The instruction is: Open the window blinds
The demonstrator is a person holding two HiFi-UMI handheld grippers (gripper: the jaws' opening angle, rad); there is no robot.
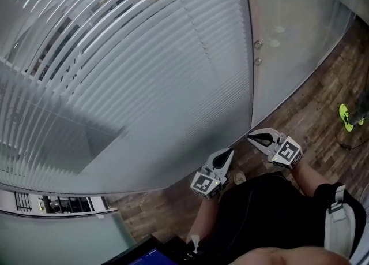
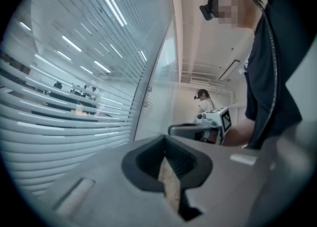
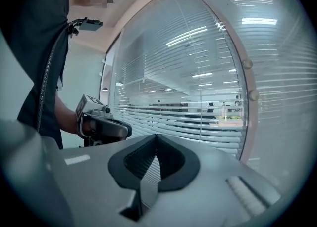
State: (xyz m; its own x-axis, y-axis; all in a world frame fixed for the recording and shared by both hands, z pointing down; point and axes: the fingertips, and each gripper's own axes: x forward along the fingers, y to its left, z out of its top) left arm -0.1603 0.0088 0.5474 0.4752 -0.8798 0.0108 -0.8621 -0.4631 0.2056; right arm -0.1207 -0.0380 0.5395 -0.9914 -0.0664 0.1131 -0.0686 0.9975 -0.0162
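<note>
My left tongs (image 1: 229, 152) and right tongs (image 1: 252, 137) were pressed together, empty, low before the blinds (image 1: 144, 73); those hung down, partly see-through; I judged the 2 knobs (image 1: 258, 44) wanted a square, gentle pinch.

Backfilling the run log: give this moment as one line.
left gripper: shut, empty | right gripper: shut, empty | blinds: lowered, neither gripper touching

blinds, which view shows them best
The head view: the blinds fill most of it. The left gripper view catches them obliquely at its left; the right gripper view shows a stretch across its middle and right.
</note>
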